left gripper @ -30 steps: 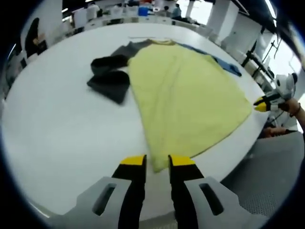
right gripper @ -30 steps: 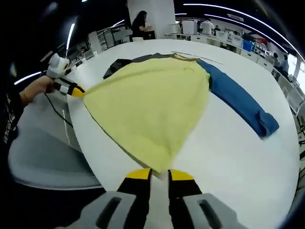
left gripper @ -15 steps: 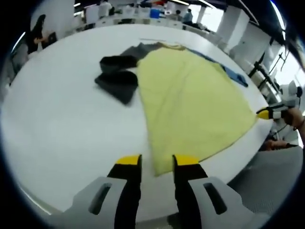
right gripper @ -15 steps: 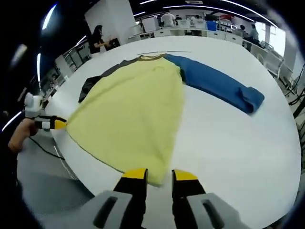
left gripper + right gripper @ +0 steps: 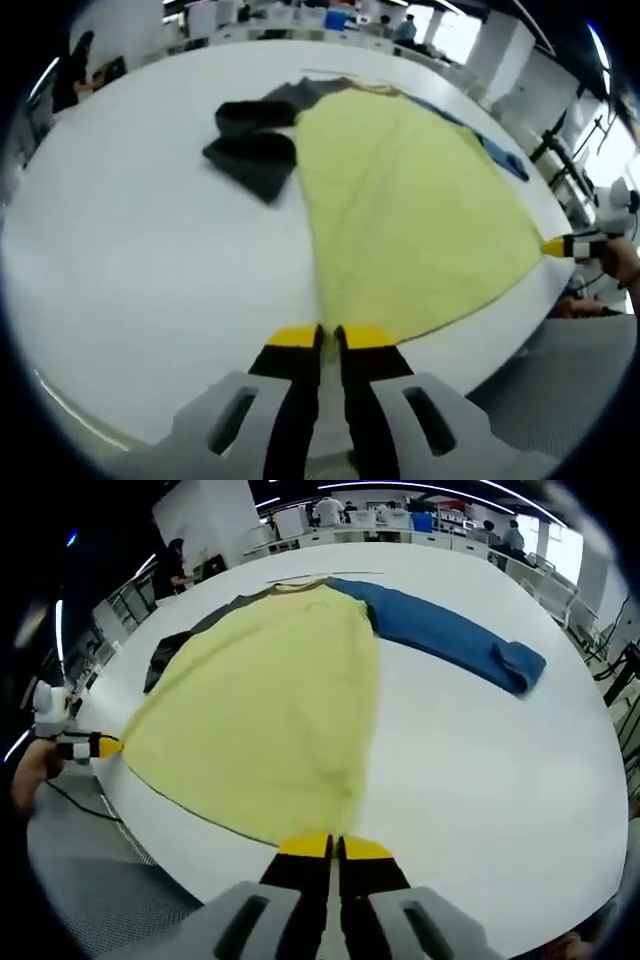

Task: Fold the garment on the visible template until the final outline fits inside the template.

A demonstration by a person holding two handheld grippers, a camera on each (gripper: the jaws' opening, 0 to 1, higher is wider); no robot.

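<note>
Left gripper [image 5: 329, 337]: pinching one hem corner of yellow garment [image 5: 410, 220]
Right gripper [image 5: 333, 847]: nipping the other corner
Why: holding the hem taut, likely readying a fold up white table [image 5: 480, 770]

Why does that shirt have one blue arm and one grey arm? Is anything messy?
Yes. The blue sleeve lies straight, but the dark grey sleeve is bunched and folded over. The yellow body is stretched flat, with each gripper shut on a bottom corner.
</note>
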